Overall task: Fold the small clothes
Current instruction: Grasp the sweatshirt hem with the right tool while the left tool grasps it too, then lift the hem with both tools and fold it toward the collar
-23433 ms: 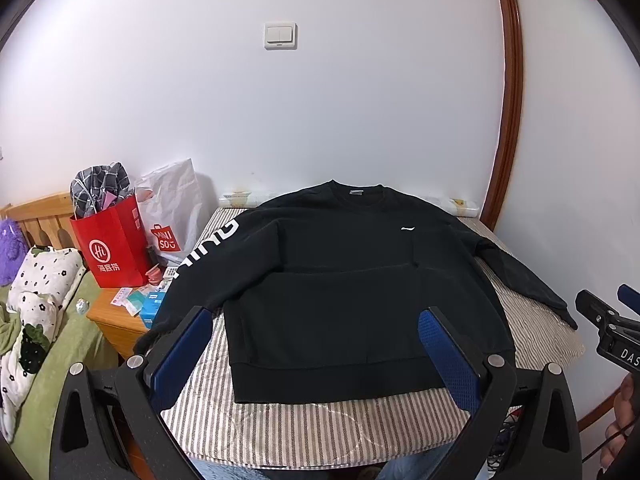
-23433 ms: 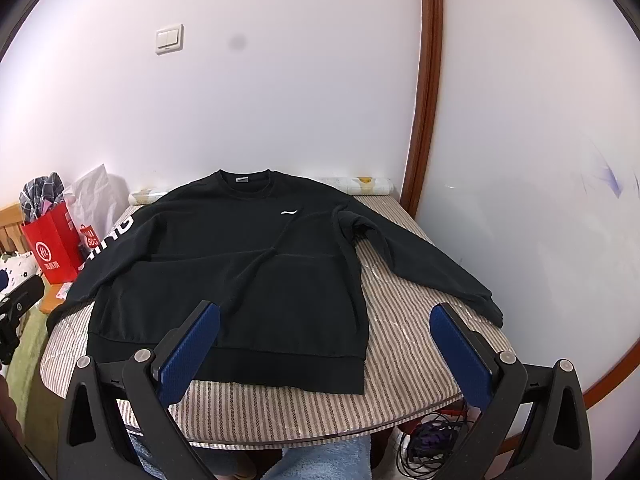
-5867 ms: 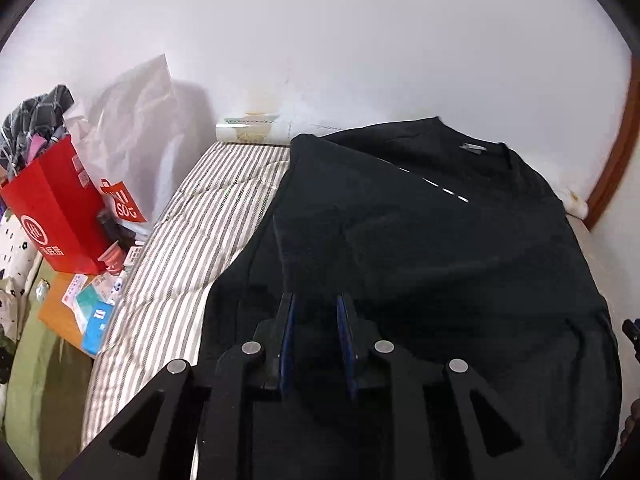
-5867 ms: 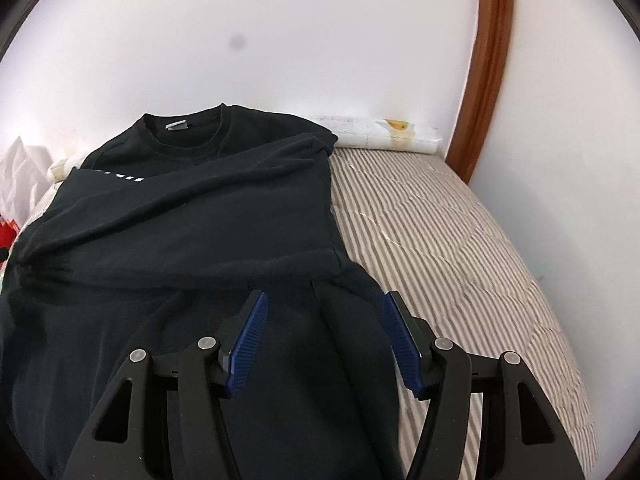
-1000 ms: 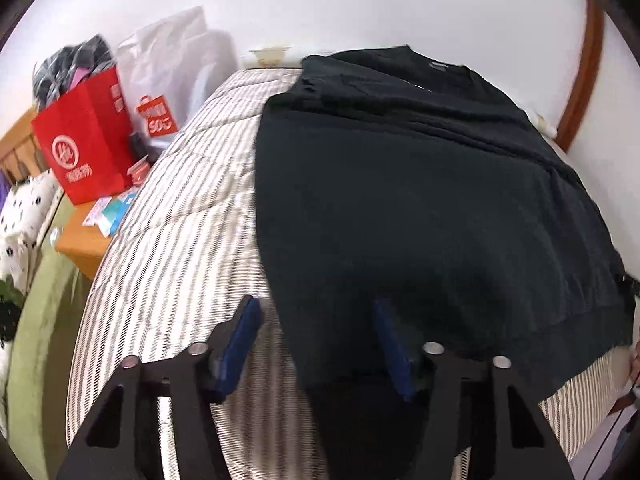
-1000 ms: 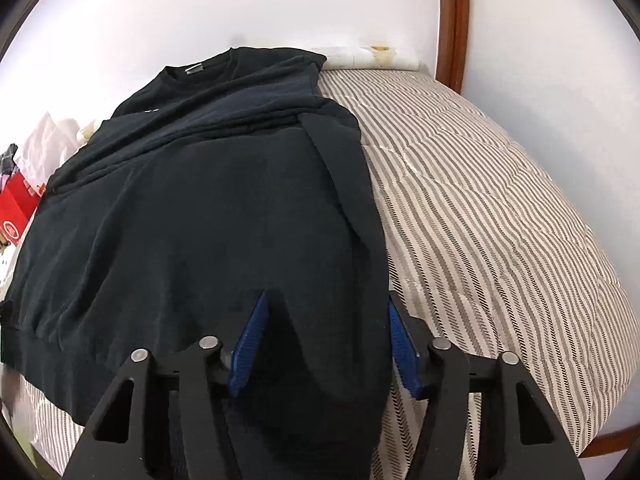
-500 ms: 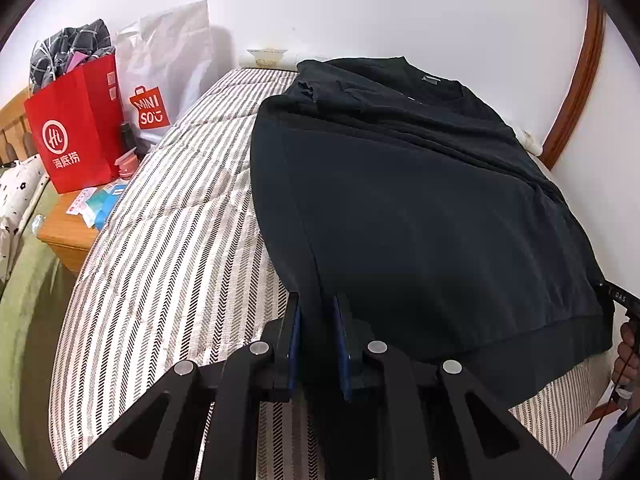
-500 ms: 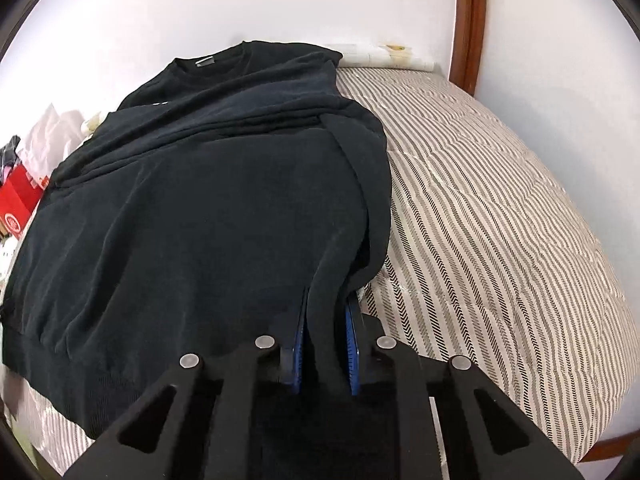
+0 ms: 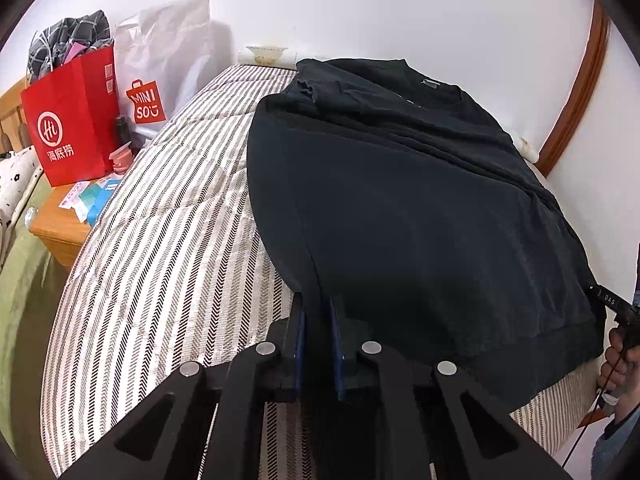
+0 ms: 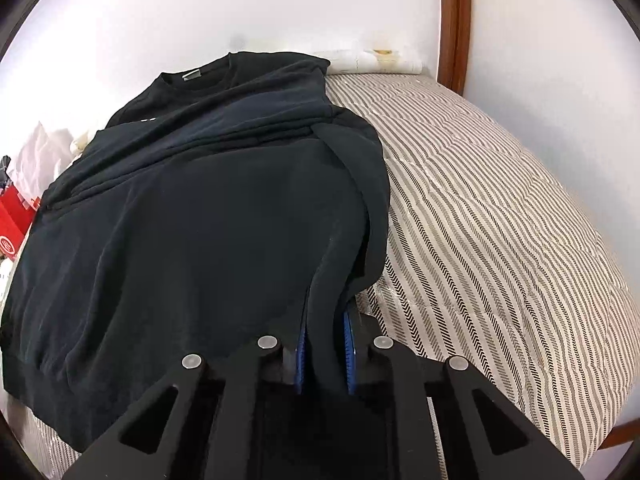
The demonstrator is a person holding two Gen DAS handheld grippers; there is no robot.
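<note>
You've got the black sweatshirt [image 9: 400,208] lying flat on the striped bed [image 9: 168,216], sleeves already folded in across the body, collar at the far end by the wall. Left gripper [image 9: 318,320] jaws have just closed and now pinch the near-left hem corner; right gripper [image 10: 325,336] jaws have just closed too, pinching the near-right hem corner, fabric bunched between both. Step in hand looks like gripping the hem for the lengthwise fold; next you'd lift both corners evenly and carry them toward the collar, keeping the sleeves from slipping out
</note>
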